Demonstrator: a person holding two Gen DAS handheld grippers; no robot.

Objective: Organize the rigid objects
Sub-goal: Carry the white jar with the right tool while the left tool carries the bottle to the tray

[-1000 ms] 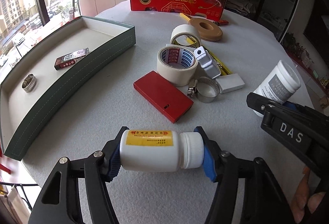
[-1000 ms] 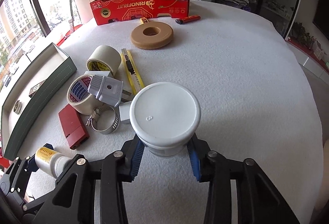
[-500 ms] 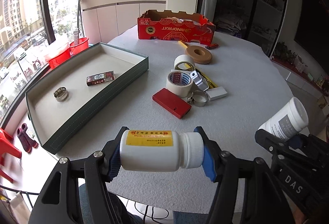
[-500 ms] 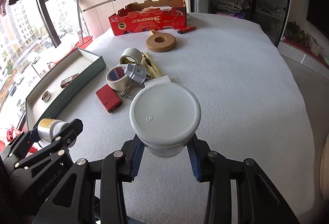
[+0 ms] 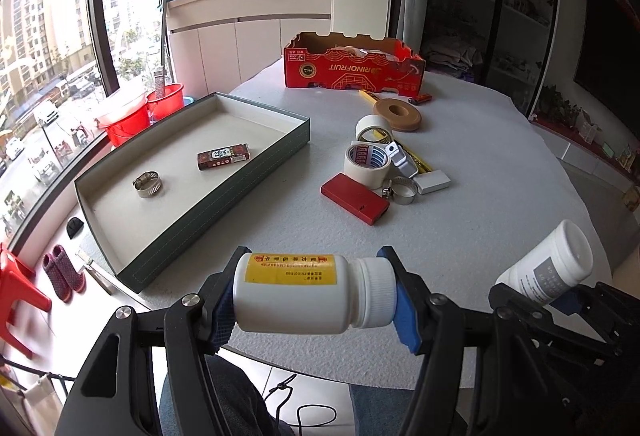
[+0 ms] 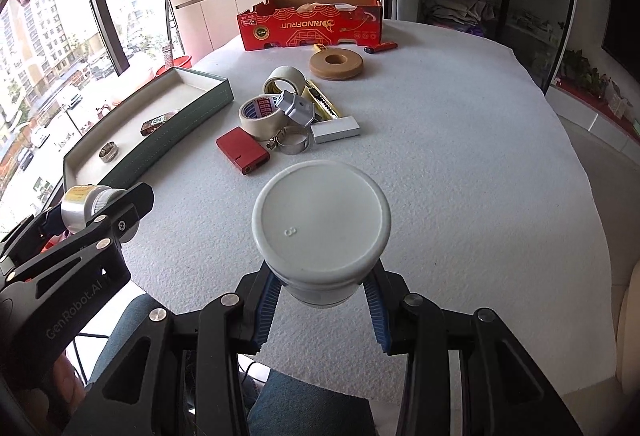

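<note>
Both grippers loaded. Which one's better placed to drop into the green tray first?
Probably left. The left gripper, clamping the yellow-label bottle, sits on the green tray side; the right gripper with the white jar is farther over.

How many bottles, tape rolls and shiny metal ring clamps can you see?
Bottles: 2, the yellow-label bottle and the grey-label bottle.
Tape rolls: 3, the blue-print roll, the plain roll and the brown roll.
Ring clamps: 2, the tray clamp and the table clamp.
Total: 7
</note>
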